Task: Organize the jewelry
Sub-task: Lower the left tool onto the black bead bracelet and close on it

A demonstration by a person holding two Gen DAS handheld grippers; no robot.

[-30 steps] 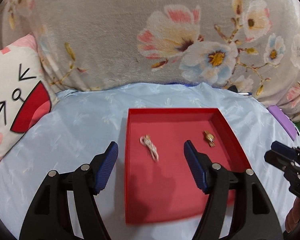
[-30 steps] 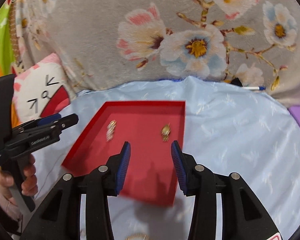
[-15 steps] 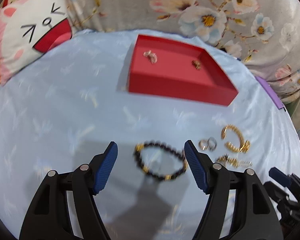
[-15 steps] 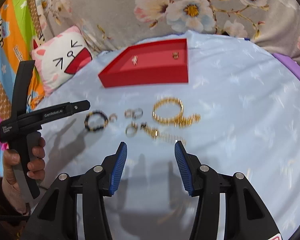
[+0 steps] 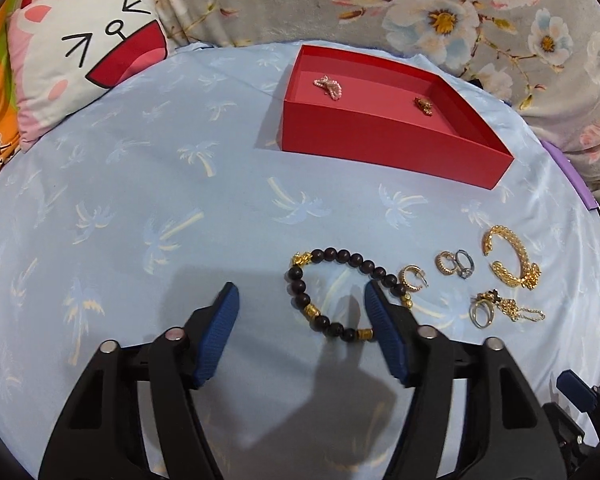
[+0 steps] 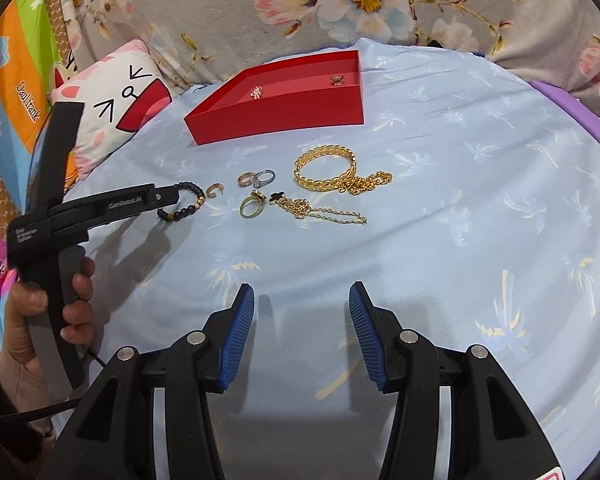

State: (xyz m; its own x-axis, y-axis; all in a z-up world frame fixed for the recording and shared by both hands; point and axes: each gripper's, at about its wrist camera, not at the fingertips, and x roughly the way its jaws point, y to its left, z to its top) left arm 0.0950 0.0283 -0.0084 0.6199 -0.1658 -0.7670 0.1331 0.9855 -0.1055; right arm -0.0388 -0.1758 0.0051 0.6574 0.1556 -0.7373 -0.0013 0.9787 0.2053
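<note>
Two pieces lie in the box (image 5: 380, 148) at twelve o'clock; bracelet (image 5: 336, 292), rings and chains wait. Left gripper (image 5: 302, 312) jaws closing around the bracelet, not yet touching; right gripper (image 6: 302, 332) jaws apart, empty.

Jewelry pieces lie loose on the blue palm-print cloth, with two more in a red tray.

The red tray (image 5: 384, 148), shallow and open-topped, sits in the upper middle of the left wrist view; inside lie a small pink beaded piece (image 5: 329, 86) at its left and a small gold piece (image 5: 424, 105) at its right, well apart. Below it, lower centre, a dark bead bracelet (image 5: 332, 292) with gold spacers lies flat. Just to its right is a gold hoop earring (image 5: 411, 279), then a gold ring and a silver ring (image 5: 456, 264) touching. Further right lies an open gold bangle (image 5: 508, 258), and below it a ring beside a fine gold chain (image 5: 508, 309).
</note>
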